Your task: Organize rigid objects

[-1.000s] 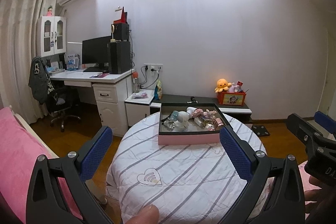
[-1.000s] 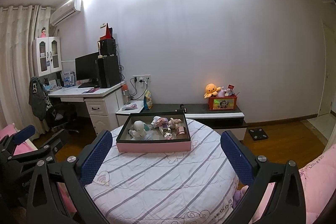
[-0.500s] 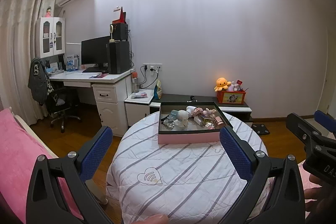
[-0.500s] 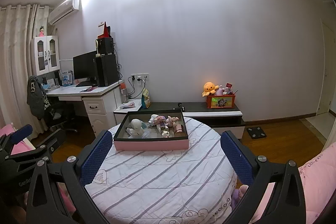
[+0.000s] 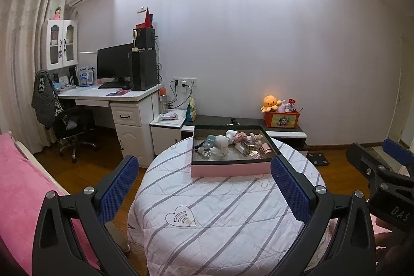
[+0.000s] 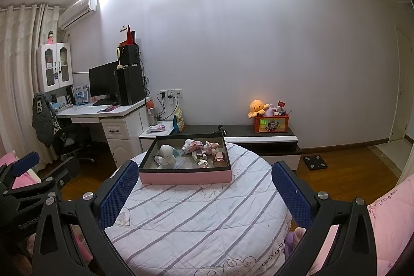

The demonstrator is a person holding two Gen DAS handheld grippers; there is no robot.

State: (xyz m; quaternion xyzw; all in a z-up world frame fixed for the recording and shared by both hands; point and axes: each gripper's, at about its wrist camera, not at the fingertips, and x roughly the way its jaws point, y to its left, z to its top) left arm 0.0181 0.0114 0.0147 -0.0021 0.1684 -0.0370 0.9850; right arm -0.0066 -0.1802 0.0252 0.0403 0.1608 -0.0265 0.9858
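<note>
Left wrist view: the left hand-held gripper (image 5: 204, 186) is held wide open, empty, above a quilt-covered round worktop (image 5: 220, 219). Beyond it, a pink tray (image 5: 230, 170) of small figurines (image 5: 220, 144) is seen. The right hand-held gripper (image 6: 204, 188) is likewise spread, empty.

Tray on the round counter

The tray (image 5: 227, 170) sits at the far side of the counter (image 5: 220, 219), figurine (image 5: 220, 145) inside at left; desk (image 5: 108, 95) behind left, low cabinet (image 5: 284, 132) behind.

Pink tray (image 5: 229, 170) on quilted round table (image 5: 220, 219)
</note>
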